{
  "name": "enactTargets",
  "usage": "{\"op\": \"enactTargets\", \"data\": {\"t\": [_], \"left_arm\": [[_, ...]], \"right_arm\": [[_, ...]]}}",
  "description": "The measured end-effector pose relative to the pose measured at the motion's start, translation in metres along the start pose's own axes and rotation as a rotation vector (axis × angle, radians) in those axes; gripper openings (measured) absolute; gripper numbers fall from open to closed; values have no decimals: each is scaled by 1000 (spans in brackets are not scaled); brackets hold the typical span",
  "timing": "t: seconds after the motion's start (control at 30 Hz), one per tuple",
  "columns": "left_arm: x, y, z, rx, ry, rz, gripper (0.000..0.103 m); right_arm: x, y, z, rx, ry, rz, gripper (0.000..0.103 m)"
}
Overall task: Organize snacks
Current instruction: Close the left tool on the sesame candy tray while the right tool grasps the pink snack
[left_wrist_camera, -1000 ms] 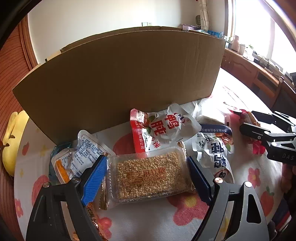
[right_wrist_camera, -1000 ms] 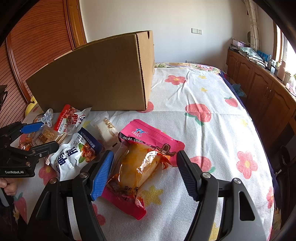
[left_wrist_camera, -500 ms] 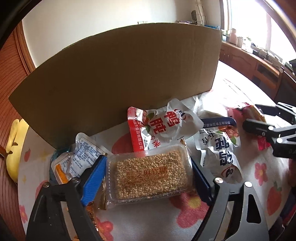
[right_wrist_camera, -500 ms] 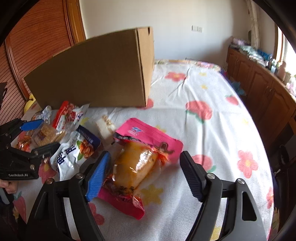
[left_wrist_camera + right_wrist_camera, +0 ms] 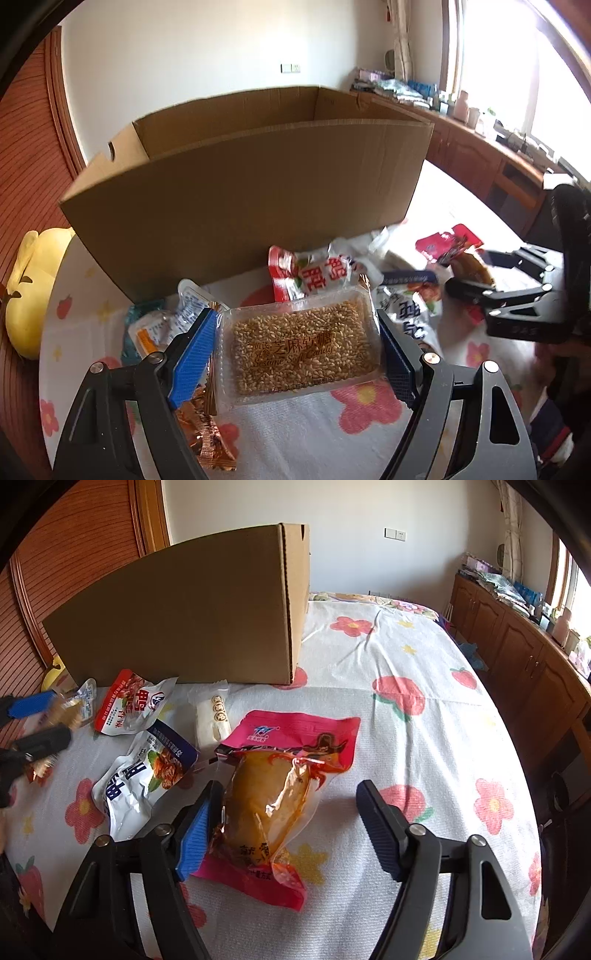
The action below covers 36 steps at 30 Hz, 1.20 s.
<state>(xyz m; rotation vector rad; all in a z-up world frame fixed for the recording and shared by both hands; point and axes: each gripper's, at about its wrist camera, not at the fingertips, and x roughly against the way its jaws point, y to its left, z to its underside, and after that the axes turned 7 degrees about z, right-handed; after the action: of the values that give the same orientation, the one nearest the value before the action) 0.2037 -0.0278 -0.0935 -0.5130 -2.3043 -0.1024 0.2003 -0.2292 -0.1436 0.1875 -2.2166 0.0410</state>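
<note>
Raised since a second ago, my left gripper now carries the sesame candy tray high enough that I see over the near wall into the cardboard box; its blue pads are clamped on the tray's two short ends. Under it lie a copper wrapper and a white sachet. Beyond, a red-and-white pouch lies against the box wall. My right gripper hangs spread wide over the pink packet, left pad touching it, right pad apart. Past that, a white-and-blue pouch and a small white bar lie on the flowered cloth.
</note>
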Motion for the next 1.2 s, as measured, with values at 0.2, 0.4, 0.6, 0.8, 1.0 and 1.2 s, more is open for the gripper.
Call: {"op": "enactTargets", "data": {"t": [0.2, 0.4, 0.6, 0.8, 1.0, 1.2], "left_arm": [[26, 3, -2, -8, -37, 2, 84], [38, 6, -2, -2, -51, 2, 84], [42, 7, -2, -2, -54, -4, 84], [46, 6, -4, -5, -59, -8, 84], [52, 6, -6, -3, -70, -16, 84], [58, 8, -5, 3, -79, -21, 84]], "right_arm": [[5, 2, 3, 14, -21, 1, 41], [6, -1, 3, 10, -28, -10, 39], [17, -7, 5, -3, -51, -11, 39], [26, -12, 9, -23, -61, -28, 39], [34, -12, 10, -24, -81, -51, 39], [44, -6, 12, -21, -98, -79, 39]]}}
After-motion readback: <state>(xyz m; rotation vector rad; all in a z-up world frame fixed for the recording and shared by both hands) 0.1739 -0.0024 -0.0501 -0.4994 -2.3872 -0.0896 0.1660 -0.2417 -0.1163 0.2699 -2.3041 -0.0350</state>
